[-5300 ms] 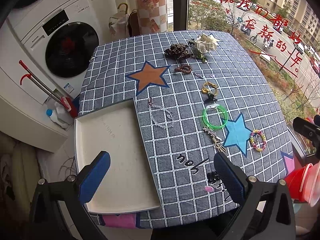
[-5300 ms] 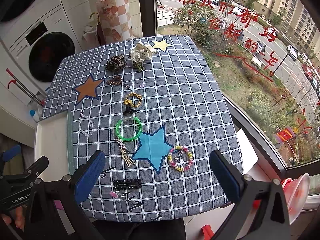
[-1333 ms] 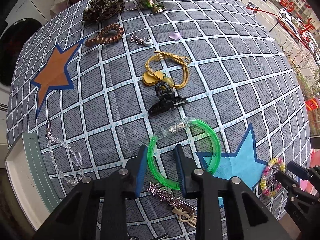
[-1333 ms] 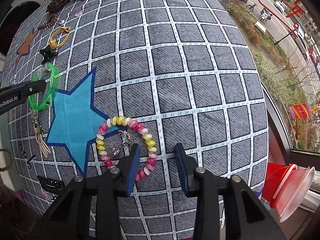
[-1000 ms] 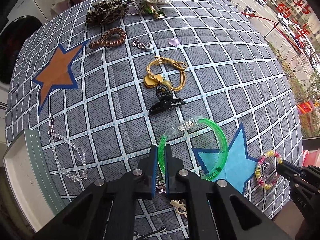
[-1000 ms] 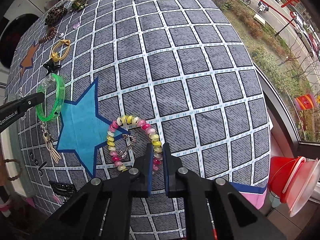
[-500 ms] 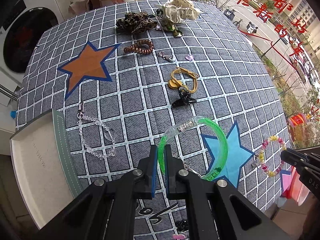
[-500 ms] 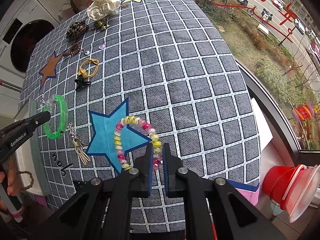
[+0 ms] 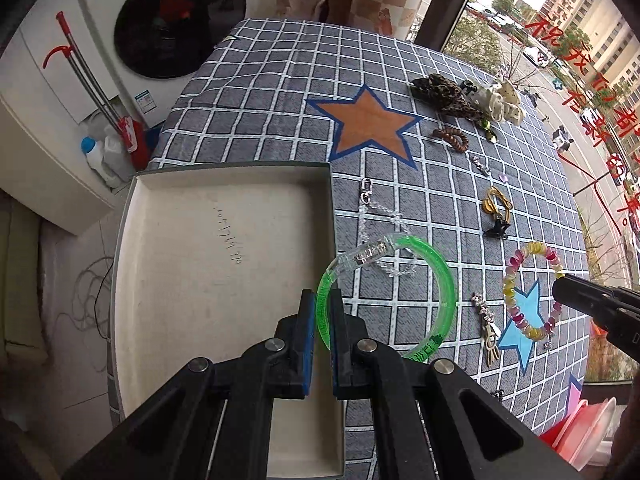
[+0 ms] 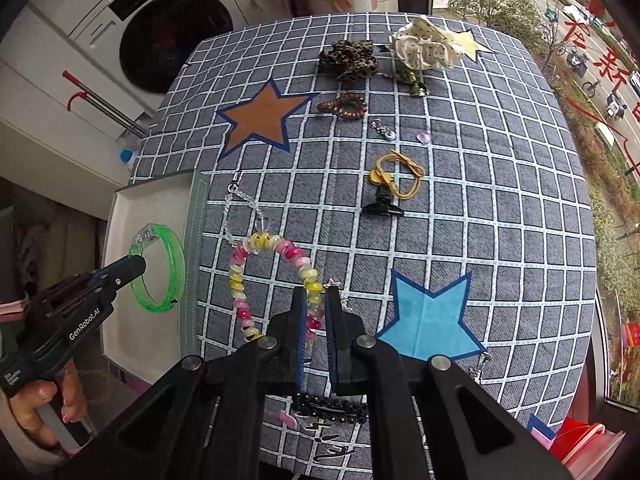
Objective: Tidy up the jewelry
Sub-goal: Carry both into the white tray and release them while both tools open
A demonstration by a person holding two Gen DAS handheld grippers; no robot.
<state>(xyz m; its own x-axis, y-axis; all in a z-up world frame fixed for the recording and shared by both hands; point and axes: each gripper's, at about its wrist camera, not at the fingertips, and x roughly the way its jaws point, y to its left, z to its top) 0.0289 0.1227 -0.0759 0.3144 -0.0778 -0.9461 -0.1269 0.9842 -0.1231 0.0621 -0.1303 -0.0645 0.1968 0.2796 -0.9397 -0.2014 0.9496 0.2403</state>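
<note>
My left gripper (image 9: 322, 312) is shut on a green plastic bangle (image 9: 442, 280) and holds it in the air at the right edge of the white tray (image 9: 192, 240). In the right wrist view the bangle (image 10: 176, 264) hangs over the tray (image 10: 152, 200). My right gripper (image 10: 316, 304) is shut on a pink and yellow bead bracelet (image 10: 240, 256), lifted above the checked tablecloth; it also shows in the left wrist view (image 9: 516, 312).
On the cloth lie a clear bead chain (image 10: 240, 208), a black claw clip (image 10: 382, 208), a yellow hair tie (image 10: 396, 178), a brown coil tie (image 10: 344, 106), leopard (image 10: 350, 60) and cream scrunchies (image 10: 424, 50), a star hairpin (image 9: 486, 328) and a black clip (image 10: 332, 408). A washing machine (image 9: 176, 20) stands behind.
Both grippers have lifted their bracelets and moved left; the green bangle has gone from over the cloth to the tray's edge, and the bead bracelet has followed toward the tray.
</note>
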